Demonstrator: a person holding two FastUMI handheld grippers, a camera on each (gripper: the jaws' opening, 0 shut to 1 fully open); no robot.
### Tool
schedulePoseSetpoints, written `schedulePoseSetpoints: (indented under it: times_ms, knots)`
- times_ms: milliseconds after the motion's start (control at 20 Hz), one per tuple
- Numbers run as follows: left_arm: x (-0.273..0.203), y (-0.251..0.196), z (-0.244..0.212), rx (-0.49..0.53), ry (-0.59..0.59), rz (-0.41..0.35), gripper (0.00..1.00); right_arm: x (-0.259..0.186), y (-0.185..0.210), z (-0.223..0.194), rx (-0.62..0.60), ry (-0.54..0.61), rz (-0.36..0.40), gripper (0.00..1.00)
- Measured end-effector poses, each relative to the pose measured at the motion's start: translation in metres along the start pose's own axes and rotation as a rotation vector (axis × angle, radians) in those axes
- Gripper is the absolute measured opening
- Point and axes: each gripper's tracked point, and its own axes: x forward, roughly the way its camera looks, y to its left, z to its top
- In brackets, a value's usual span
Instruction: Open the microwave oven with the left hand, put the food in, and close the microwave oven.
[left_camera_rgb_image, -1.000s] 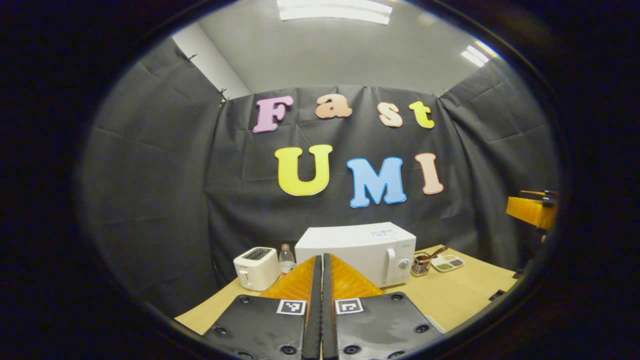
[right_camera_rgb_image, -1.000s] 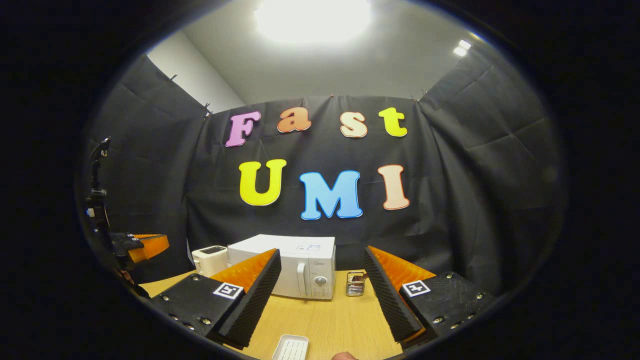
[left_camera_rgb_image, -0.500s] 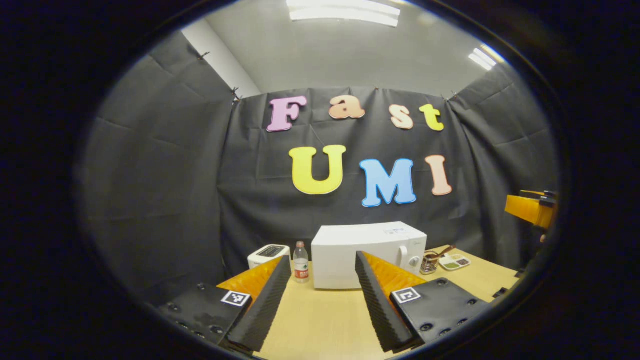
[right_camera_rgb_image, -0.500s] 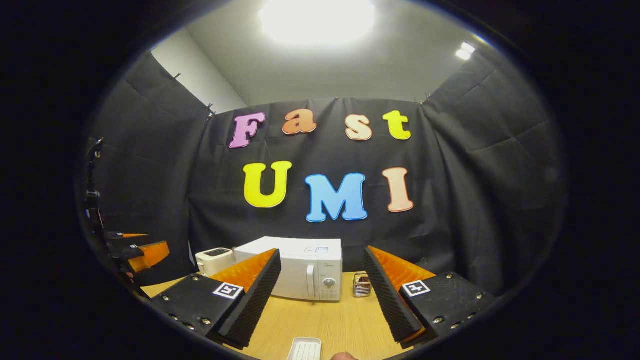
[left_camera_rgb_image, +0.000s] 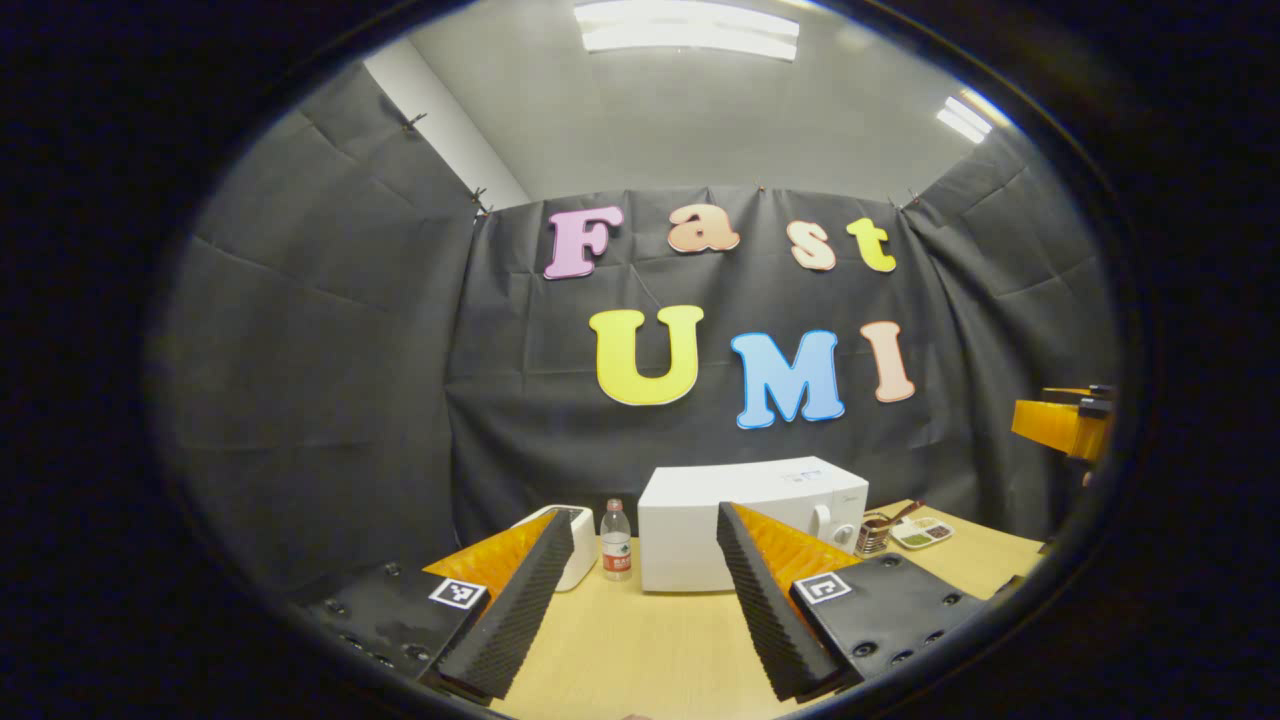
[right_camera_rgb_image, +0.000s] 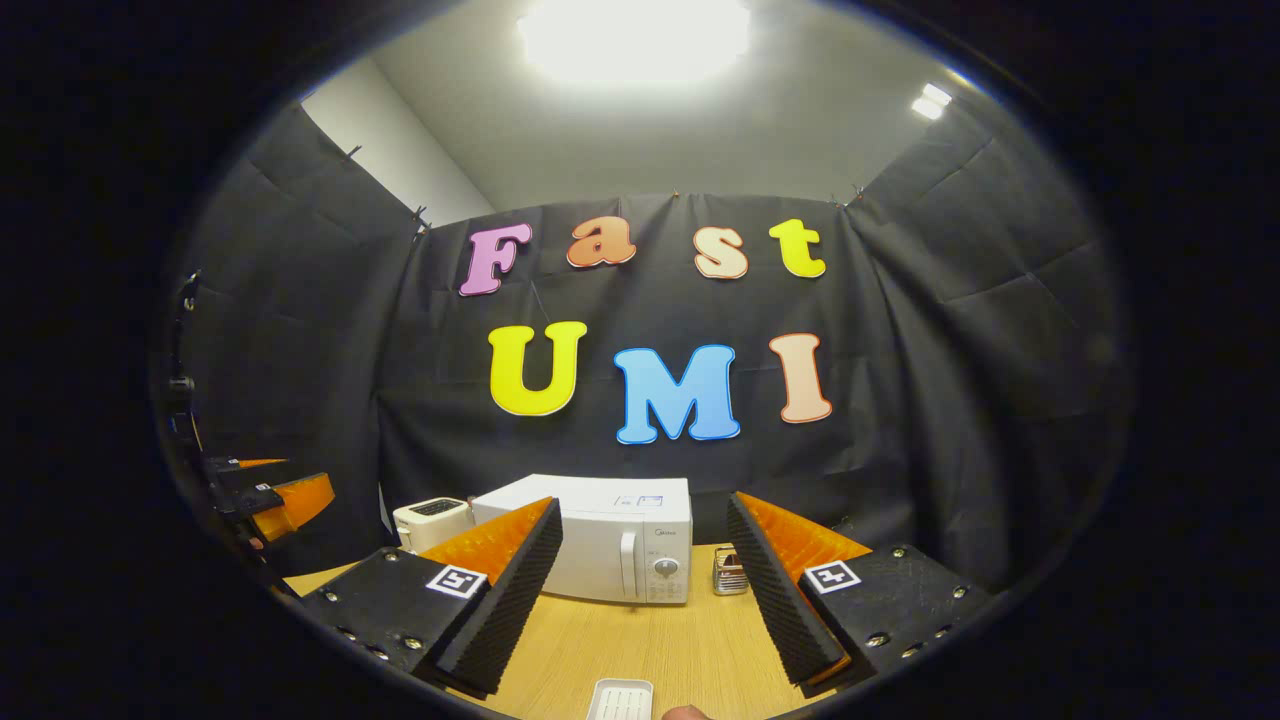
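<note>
Microwave (right_camera_rgb_image: 610, 545) door shut, handle upright, facing both spread claws: left (left_camera_rgb_image: 640, 610), right (right_camera_rgb_image: 645, 600).

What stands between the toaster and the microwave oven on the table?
In the left gripper view, a small water bottle stands upright between the toaster and the microwave oven.

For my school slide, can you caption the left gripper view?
Open left gripper faces the closed white microwave on the table.

Left claw (left_camera_rgb_image: 640, 600) fingers spread wide, holding nothing; right claw (right_camera_rgb_image: 645, 590) likewise, level, forward-facing.
</note>
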Motion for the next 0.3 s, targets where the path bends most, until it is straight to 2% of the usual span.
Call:
schedulePoseSetpoints:
  times_ms: [300]
  knots:
    - [0.0023,0.0087,0.0036,0.014,-0.009,0.006,0.96,0.0059,0.0009,0.0008,-0.025,0.005,-0.004,1.00]
